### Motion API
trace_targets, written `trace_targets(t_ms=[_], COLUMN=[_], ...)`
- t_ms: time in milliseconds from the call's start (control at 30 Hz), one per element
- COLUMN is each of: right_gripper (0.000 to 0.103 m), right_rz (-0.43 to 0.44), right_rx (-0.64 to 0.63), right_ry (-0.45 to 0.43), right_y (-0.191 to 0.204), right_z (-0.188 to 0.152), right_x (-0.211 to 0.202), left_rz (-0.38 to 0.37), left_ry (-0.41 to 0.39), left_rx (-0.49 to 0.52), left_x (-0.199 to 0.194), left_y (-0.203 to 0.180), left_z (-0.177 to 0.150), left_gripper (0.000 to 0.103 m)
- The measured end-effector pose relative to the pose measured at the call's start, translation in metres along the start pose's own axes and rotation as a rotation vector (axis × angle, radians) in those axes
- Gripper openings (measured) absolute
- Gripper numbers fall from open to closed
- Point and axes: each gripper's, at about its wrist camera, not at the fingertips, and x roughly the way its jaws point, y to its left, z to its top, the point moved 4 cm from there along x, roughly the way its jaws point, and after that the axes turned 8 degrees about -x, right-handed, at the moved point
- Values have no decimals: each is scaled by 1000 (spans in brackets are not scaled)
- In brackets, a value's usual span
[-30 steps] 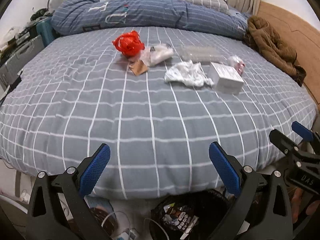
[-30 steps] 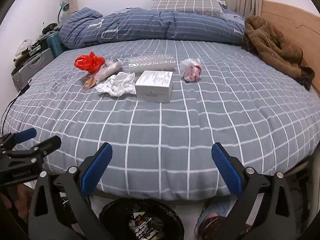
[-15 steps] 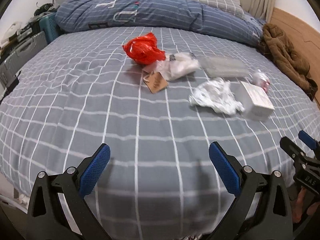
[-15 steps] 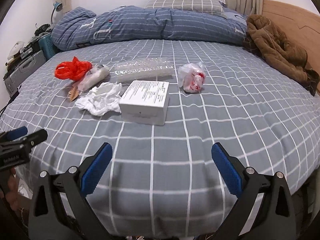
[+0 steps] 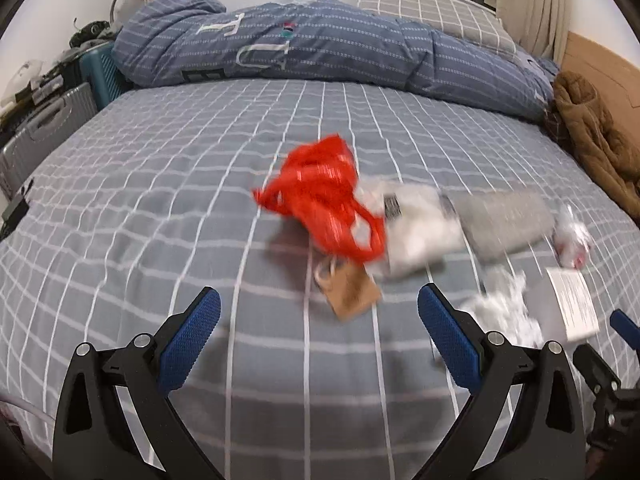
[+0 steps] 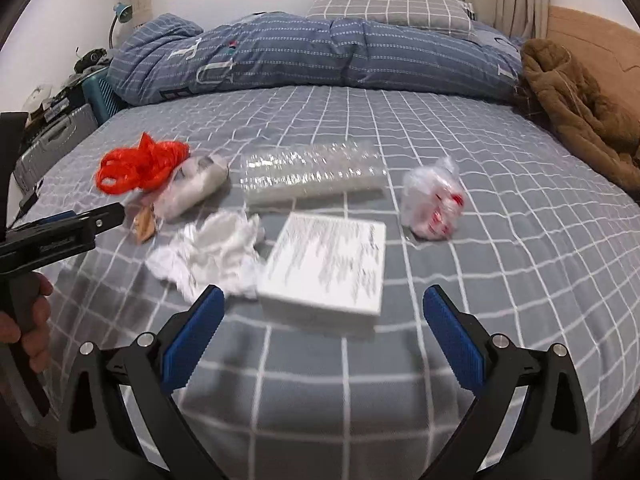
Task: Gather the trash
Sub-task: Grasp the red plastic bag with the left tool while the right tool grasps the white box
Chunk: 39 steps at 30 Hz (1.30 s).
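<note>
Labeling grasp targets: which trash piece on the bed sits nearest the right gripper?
The flat white cardboard box, printed face up, just ahead between the open right gripper fingers. The crumpled white tissue sits leftward.

Both wrist views face the littered bed (image 5: 160,208) closely, side by side.

Both grippers look the same: the left gripper (image 5: 319,328) and right gripper (image 6: 323,327) have chunky black plastic arms with triangular cutouts, shiny silver screws at the joints, and bright blue textured pads (image 6: 191,338) inside each finger.
</note>
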Motion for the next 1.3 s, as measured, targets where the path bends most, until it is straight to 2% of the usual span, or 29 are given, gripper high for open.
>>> trace_targets(t_ms=[333, 500, 600, 733, 867, 900, 1300], right_gripper=[95, 95, 90, 84, 70, 70, 69], right_rz=[22, 10, 0, 2, -15, -10, 8], right_rx=[5, 9, 8, 20, 18, 20, 12], right_ry=[24, 25, 38, 60, 64, 65, 51], right_y=[9, 8, 6, 1, -3, -4, -7], right_z=[18, 20, 19, 16, 15, 14, 13], right_x=[28, 34, 38, 44, 45, 45, 42], left_rz=[16, 29, 42, 46, 54, 55, 43], left_ry=[-15, 4, 18, 42, 47, 50, 50], left_rx=[-5, -21, -8, -3, 4, 4, -15], left_x=[34, 52, 60, 69, 71, 71, 64], left_y=[1, 3, 1, 1, 2, 3, 10], left_z=[38, 46, 47, 48, 46, 45, 44], left_gripper=[97, 92, 83, 63, 42, 39, 25])
